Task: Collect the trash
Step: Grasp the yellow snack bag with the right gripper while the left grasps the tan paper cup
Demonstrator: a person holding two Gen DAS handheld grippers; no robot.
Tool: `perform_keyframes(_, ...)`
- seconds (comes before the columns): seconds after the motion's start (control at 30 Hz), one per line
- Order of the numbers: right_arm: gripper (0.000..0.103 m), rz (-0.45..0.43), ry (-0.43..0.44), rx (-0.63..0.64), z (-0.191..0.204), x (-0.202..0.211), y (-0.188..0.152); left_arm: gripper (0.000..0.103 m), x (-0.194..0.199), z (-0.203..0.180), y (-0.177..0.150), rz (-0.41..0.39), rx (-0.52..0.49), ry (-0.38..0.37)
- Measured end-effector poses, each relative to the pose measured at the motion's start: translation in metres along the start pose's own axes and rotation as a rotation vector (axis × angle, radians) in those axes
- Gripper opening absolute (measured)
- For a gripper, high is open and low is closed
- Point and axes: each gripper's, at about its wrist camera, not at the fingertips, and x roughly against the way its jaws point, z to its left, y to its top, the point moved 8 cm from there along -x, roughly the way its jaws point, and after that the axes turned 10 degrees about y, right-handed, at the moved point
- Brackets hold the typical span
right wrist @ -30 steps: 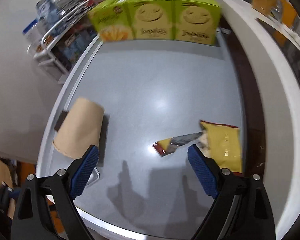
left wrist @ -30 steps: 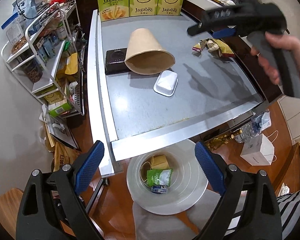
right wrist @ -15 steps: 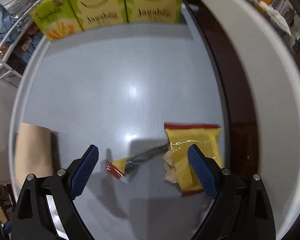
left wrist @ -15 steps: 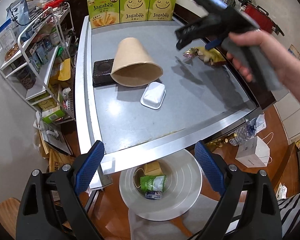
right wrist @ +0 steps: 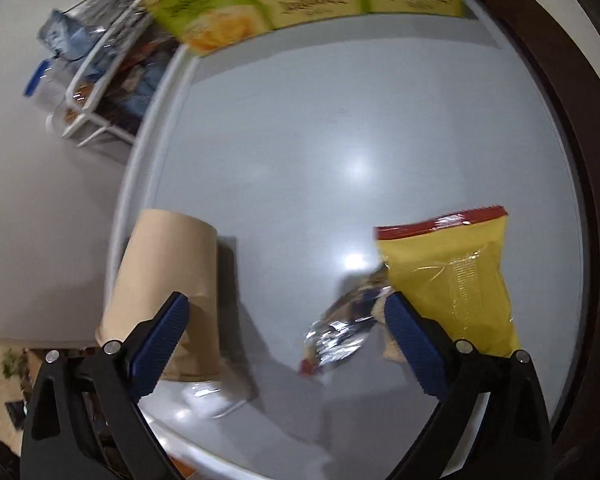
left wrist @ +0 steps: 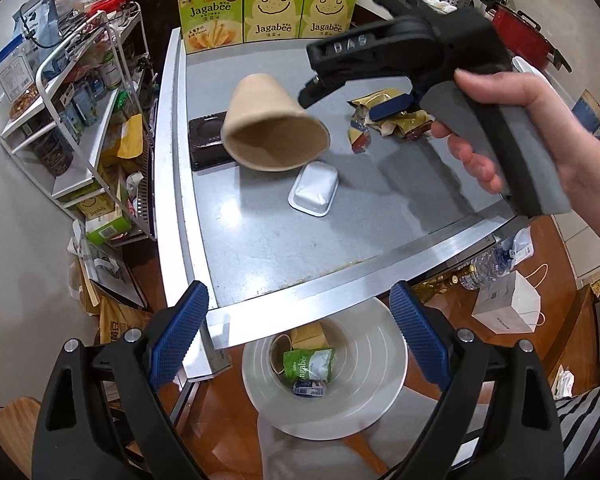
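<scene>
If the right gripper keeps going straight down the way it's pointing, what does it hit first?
Most likely the torn yellow snack wrapper: its crumpled silver end lies between the open fingers of the right gripper, near the right finger, whose jaws have just been opening. Otherwise bare grey tabletop. Depth is hard to judge.

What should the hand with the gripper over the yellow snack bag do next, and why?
Probably lower the right gripper and close on the torn yellow wrapper. Its jaws, just opened wider, hold nothing and hang right above it. The white bin waits below the table edge.
</scene>
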Motion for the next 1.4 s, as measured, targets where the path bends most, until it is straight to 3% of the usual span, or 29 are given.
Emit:
perform_keyframes(0.1,0.096,-0.032,-0.004,0.019,0.01,0.023,0.007,0.093,0.002,0.004,0.003,-0.01,0.0,0.023)
perform_keyframes(0.23,0.096,-0.103,-0.072,0.068,0.01,0.069,0.007,0.093,0.0,0.012,0.016,-0.024,0.016,0.04)
perform_keyframes(0.3,0.097,-0.137,-0.153,0.072,-0.004,0.082,0.017,0.093,-0.002,0.017,0.027,-0.04,0.022,0.055)
perform_keyframes(0.37,0.097,-0.135,-0.257,0.071,-0.02,0.079,0.028,0.093,-0.006,0.023,0.048,-0.046,0.029,0.07)
perform_keyframes(0.5,0.097,-0.066,-0.29,0.037,-0.05,0.061,0.025,0.093,-0.018,0.024,0.088,-0.06,0.007,0.071)
perform_keyframes(0.63,0.097,-0.009,-0.369,0.097,-0.052,0.037,0.023,0.093,-0.049,0.01,0.113,0.005,-0.13,0.11)
perform_keyframes(0.77,0.097,0.023,-0.369,0.115,-0.045,0.015,0.024,0.093,-0.076,0.0,0.112,0.06,-0.252,0.198)
perform_keyframes(0.97,0.095,0.066,-0.387,0.136,-0.051,0.002,0.021,0.093,-0.095,-0.007,0.101,0.104,-0.29,0.201)
perform_keyframes(1.07,0.08,0.072,-0.362,0.132,-0.052,0.0,0.021,0.093,-0.095,-0.009,0.102,0.099,-0.273,0.165)
perform_keyframes(1.2,0.07,0.073,-0.359,0.157,-0.052,0.003,0.019,0.09,-0.094,-0.012,0.102,0.095,-0.269,0.135)
perform_keyframes(1.3,0.07,0.068,-0.363,0.149,-0.055,0.006,0.016,0.087,-0.093,-0.013,0.106,0.089,-0.255,0.108)
perform_keyframes(1.4,0.09,0.051,-0.384,0.14,-0.057,0.004,0.019,0.087,-0.091,-0.017,0.107,0.085,-0.25,0.088)
